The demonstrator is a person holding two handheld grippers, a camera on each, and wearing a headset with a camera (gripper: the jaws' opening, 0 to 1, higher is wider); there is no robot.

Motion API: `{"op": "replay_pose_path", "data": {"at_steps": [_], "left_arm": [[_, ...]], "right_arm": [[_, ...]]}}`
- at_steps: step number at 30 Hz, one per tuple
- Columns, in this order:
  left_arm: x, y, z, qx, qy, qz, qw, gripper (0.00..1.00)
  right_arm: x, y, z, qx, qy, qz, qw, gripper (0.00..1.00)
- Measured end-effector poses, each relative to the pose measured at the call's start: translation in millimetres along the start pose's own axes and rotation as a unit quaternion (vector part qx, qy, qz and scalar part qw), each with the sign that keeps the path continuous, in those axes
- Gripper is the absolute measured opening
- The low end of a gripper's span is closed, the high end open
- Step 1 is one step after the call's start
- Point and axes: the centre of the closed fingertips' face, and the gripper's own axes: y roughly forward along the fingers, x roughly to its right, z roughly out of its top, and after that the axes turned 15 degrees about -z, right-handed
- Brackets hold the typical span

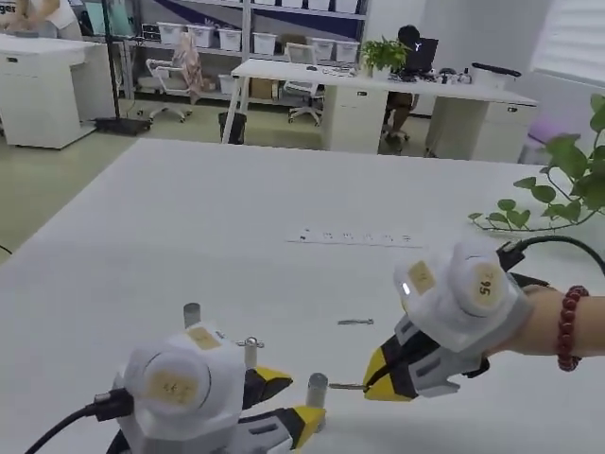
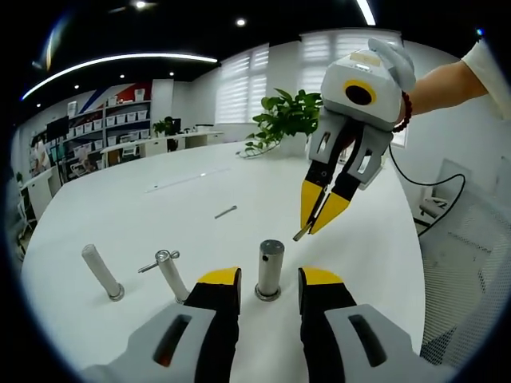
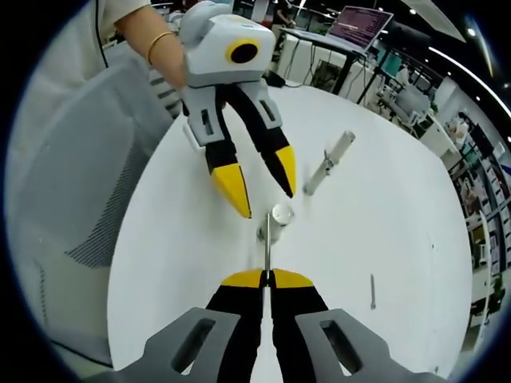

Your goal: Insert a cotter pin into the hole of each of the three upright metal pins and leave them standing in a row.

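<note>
Three upright metal pins stand in a row on the white table. The far pin [image 1: 192,314] is bare. The middle pin [image 1: 250,352] has a cotter pin [image 2: 152,263] through its head. The near pin [image 1: 317,388] stands between the open jaws of my left gripper [image 1: 293,397], which do not touch it. My right gripper [image 1: 373,386] is shut on a cotter pin [image 3: 267,239] whose tip points at the near pin's head [image 3: 279,214], a short way off. In the left gripper view, the right gripper [image 2: 319,215] hangs just above and right of the near pin [image 2: 270,267].
A loose cotter pin [image 1: 354,322] lies on the table beyond the row. Several small parts [image 1: 354,236] sit in a line farther back. A green plant [image 1: 567,189] stands at the table's right edge. Desks, chairs and shelves fill the room behind.
</note>
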Motion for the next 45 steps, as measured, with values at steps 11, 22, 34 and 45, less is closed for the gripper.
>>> {"op": "replay_pose_path", "data": {"at_steps": [11, 22, 34, 45], "left_arm": [[-2.7, 10.9, -7.0, -0.008, -0.007, -0.005, 0.9999, 0.23], [-3.6, 13.5, -9.3, -0.009, -0.01, -0.011, 0.9999, 0.13], [-2.6, 14.5, -10.9, -0.014, -0.005, -0.017, 0.9997, 0.11], [-3.2, 15.6, -10.9, -0.012, -0.005, -0.022, 0.9997, 0.11]], "right_arm": [[4.6, 7.5, -6.8, -0.012, -0.008, -0.002, 0.9999, 0.03], [5.7, 11.3, -4.7, -0.014, -0.018, 0.002, 0.9997, 0.03], [7.6, 12.0, -1.2, -0.011, -0.024, 0.004, 0.9996, 0.03], [8.5, 15.0, 5.7, -0.007, -0.032, 0.006, 0.9994, 0.03]]}}
